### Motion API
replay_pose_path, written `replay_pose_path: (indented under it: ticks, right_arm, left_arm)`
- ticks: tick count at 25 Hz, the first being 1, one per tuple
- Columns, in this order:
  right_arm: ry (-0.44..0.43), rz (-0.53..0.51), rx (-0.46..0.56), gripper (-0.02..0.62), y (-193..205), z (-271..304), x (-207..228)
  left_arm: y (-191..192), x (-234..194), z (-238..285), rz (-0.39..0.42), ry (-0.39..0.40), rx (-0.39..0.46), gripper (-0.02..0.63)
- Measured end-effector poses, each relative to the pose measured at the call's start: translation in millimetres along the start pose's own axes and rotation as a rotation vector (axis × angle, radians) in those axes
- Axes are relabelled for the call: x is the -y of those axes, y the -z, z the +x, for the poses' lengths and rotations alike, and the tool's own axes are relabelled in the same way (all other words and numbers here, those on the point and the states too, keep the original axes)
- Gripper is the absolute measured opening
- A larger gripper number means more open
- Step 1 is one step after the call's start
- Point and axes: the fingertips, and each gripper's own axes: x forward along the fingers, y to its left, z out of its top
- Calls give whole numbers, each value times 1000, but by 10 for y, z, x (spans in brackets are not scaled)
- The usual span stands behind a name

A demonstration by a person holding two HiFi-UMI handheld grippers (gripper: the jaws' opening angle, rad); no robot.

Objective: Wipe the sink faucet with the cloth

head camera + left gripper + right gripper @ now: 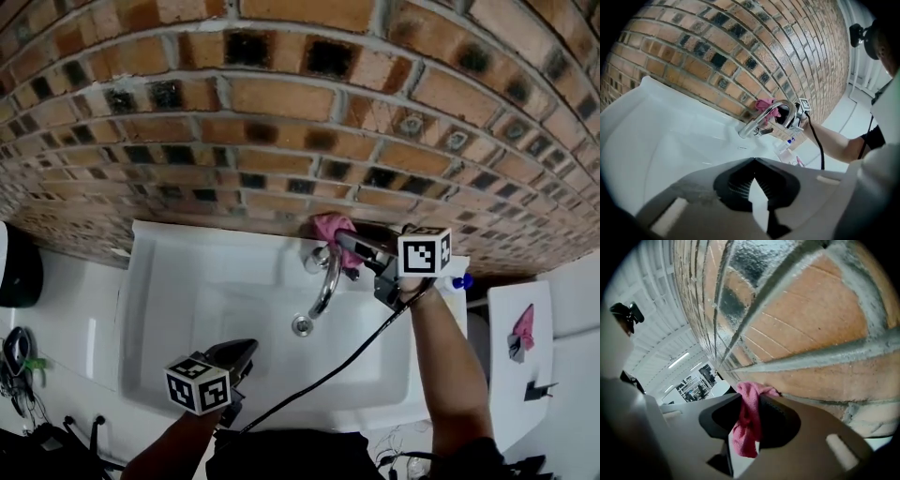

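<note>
- Wall (281,112) directly behind sink (169,309), along its back rim.
- Faucet (325,281) on back rim, right of centre; spout over basin, w/ drain (302,325) just in front of spout tip.
- Cloth (330,228) btwn wall & faucet top, pinched in right gripper (345,244) jaws.
- Left gripper (242,352) at sink's front edge, well apart from faucet.
</note>
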Motion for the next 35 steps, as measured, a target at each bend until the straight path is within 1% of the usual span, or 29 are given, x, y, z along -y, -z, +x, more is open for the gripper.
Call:
replay_pose_path:
  ticks: [5,8,10,13,17,20,25,31,33,35]
  right_arm:
    - [78,-64,-4,121,-88,-40,-127]
    - [102,-87,4,121,-152,-62,-283]
    - [120,-122,3,121,-193,-77,-407]
    - [168,-219,-21,121,-210,-75,-602]
    - [271,-404,-72,121,-159,-77,-850]
    - [315,-492,-81,121,-88,-65,-1009]
    - [330,-523,-48,120,57,-53,-1230]
    - [354,-529,10,120,247,-72,-1412]
    - [388,-558,18,120,302,-71,-1453]
    - [451,-613,19,121,366,-70,-1477]
  left_arm:
    - [48,-30,-154,12,36,-4,6]
    - [94,-60,-256,19,50,-6,6]
    - [114,-85,-316,29,58,-9,6]
    - [140,-117,-395,38,72,-11,6]
    - [185,-107,-462,52,94,-13,6]
    - [222,-87,-508,66,110,-19,6]
    - [266,-57,-601,89,130,-31,6]
    - [286,-87,-731,111,142,-38,6]
    - [286,-104,-773,118,145,-38,6]
    - [299,-124,-814,122,147,-40,6]
